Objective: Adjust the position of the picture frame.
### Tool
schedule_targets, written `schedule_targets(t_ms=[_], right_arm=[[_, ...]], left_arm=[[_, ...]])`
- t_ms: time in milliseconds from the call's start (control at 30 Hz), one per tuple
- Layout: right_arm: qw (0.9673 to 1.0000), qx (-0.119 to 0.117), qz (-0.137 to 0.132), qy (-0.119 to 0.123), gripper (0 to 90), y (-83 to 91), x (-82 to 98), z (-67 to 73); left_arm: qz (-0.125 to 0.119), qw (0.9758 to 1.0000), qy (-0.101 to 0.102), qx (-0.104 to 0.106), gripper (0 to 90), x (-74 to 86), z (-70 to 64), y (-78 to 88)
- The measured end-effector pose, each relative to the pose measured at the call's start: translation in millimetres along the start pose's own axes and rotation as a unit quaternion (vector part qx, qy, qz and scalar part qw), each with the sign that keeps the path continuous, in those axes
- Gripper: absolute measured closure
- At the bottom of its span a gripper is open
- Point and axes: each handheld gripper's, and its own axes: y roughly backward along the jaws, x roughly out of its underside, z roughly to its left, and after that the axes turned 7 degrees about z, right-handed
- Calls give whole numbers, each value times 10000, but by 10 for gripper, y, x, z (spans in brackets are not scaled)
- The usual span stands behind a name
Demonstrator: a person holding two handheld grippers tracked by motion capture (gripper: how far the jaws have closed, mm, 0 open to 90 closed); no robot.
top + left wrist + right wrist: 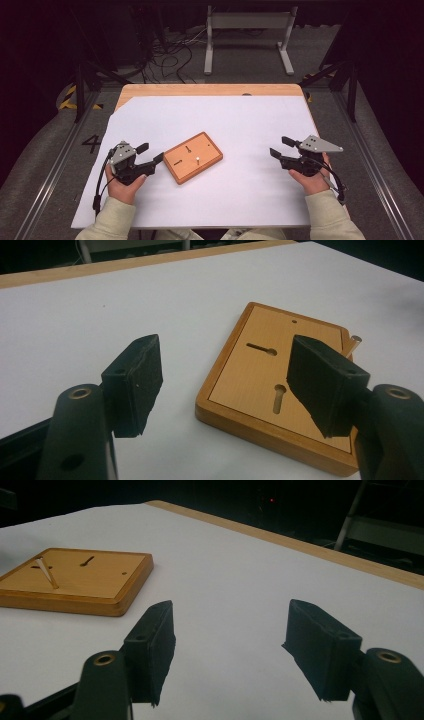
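Left tongs agape beside unlabelled board.

Smooth glossy wooden board

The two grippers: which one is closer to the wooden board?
The left gripper, its jaws open right beside the wooden board. The right gripper sits well off across bare white paper.

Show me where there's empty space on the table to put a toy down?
Bare white sheet lies between the wooden board and the far table edge, and between the board and the right gripper. It is tight only where the left gripper nearly meets the board.
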Motion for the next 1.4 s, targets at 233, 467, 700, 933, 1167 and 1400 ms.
schedule_targets(t_ms=[233,467,700,933,1167,1400], right_arm=[[10000,55,-52,59,405,30,-14,2],[9999,50,-80,103,422,31,-18,4],[9997,110,-129,166,501,47,-22,2],[9998,22,-30,181,561,61,-35,15],[9997,42,24,226,588,95,-42,30],[9998,39,65,179,587,135,-26,17]], left_arm=[[13,9998,-135,153,311,-50,-66,-1],[13,9995,-214,236,315,-77,-113,-11],[80,9998,-165,80,426,-113,-68,-61],[209,9997,41,93,586,-230,95,-223],[562,9982,163,150,868,-432,141,-470],[787,9968,69,105,899,-527,125,-633]])
